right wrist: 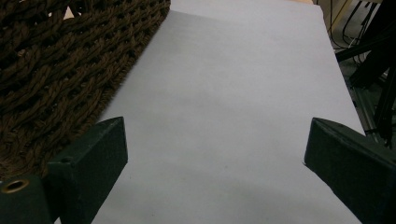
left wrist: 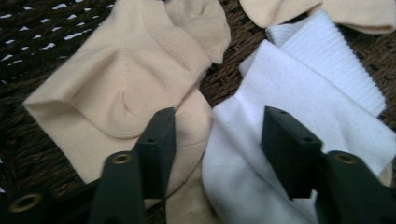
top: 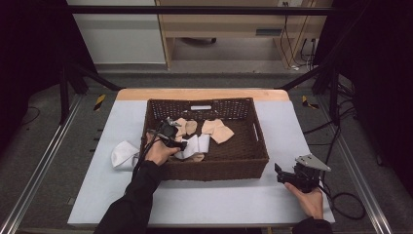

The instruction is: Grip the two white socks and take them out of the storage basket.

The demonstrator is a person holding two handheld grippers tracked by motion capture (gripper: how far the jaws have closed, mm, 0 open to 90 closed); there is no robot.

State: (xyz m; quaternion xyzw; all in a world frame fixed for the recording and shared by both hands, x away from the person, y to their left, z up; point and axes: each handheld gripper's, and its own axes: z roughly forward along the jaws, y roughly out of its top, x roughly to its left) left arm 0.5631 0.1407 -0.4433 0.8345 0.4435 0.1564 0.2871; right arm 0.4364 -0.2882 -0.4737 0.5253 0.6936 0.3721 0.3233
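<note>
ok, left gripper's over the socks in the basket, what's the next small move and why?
Probably lower the left gripper a little and close on the white sock. Its fingers stand open just above the pile, the gap straddling the edge where the white sock meets the beige sock, nothing pinched yet. A slight shift toward the white one would help avoid grabbing both.

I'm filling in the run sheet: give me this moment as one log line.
left gripper: open, over white sock beside beige sock in basket | right gripper: open, above table
</note>
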